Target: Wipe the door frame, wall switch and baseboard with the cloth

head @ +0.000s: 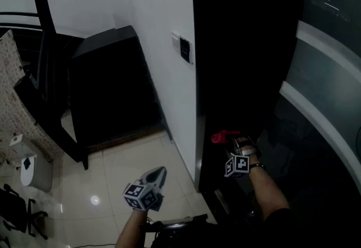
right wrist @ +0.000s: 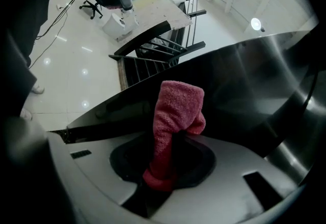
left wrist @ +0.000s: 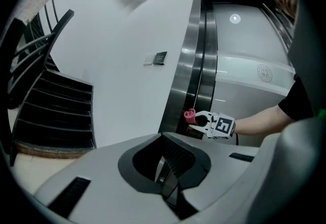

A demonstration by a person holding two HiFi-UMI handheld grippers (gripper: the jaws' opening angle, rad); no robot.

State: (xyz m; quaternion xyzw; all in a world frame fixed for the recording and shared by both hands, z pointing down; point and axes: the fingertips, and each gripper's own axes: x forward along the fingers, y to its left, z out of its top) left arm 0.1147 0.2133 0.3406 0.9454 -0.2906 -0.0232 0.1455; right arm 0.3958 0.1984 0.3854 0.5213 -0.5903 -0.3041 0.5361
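1. White wall (head: 152, 10): runs to the left of the right fingers. Not contacted by either tool.

2. Door frame (head: 248, 44): dark metal upright, directly ahead of the right fingers. This is judged to be the surface under wipe at present, at its lower portion.

3. Staircase (head: 110, 89) and tiled floor (head: 113, 168): well to the left of both grippers, not involved.

4. Right gripper (head: 234, 142): its fingers are clamped on the pink cloth (head: 223, 137), which stands up out of them as a folded wad. The folded end is presented to the frame. It is judged to be held this way so that the towelling meets the metal, not the plastic.

5. Left gripper (head: 158, 173): hangs low, left of the right gripper and apart from the frame. Its fingers (left wrist: 178, 157) are pressed together with nothing between them. It is judged to be idle and kept out of the wiping path.

6. Wall switch (head: 185, 48): on the wall well above both sets of fingers, untouched.

7. Baseboard: too dark at the foot of the wall to make out.

View comparison: the head view is too dim to confirm the grip. The right gripper view shows the cloth (right wrist: 178, 108) seated deep between the fingers against the frame (right wrist: 254, 80). The left gripper view alone shows the frame (left wrist: 188, 75) as brushed metal, with the cloth (left wrist: 189, 114) at its edge.
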